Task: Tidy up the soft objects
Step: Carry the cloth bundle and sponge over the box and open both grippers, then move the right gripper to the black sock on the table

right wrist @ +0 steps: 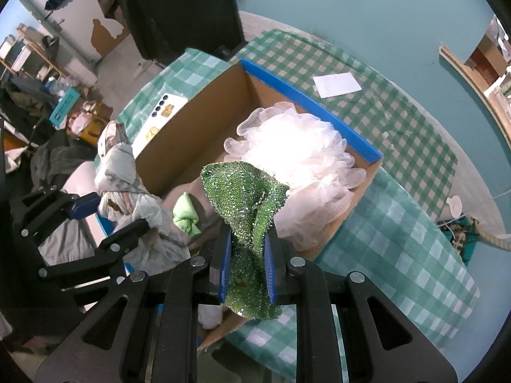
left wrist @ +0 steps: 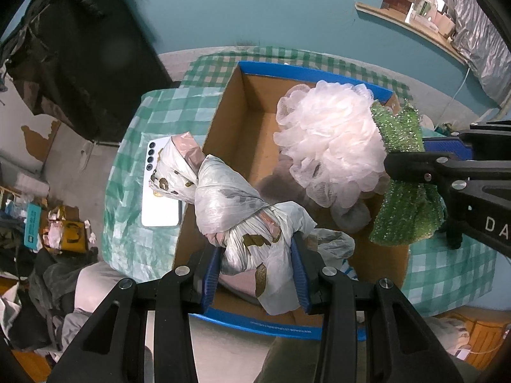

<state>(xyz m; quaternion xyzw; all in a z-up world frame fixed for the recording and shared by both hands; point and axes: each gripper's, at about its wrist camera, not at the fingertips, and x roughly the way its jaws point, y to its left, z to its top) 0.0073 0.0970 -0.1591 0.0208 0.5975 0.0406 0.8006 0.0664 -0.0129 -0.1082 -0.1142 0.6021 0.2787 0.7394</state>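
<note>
My left gripper (left wrist: 257, 255) is clamped partway on the knotted plastic bag bundle (left wrist: 223, 191), held over the near end of the cardboard box (left wrist: 236, 121). My right gripper (right wrist: 247, 255) is pinched tight on the green sparkly cloth (right wrist: 249, 198), above the box beside the pink mesh loofah (right wrist: 297, 156) lying inside it.

L gripper (left wrist: 255, 265) jaws clamped, R gripper (right wrist: 247, 261) jaws clamped, both pointing steeply down

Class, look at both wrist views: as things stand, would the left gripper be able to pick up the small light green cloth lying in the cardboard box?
Probably not yet. The left gripper is shut on a knotted plastic bag, so its jaws are occupied. The light green cloth lies uncovered in the cardboard box, so the way looks free once the bag is released.
</note>
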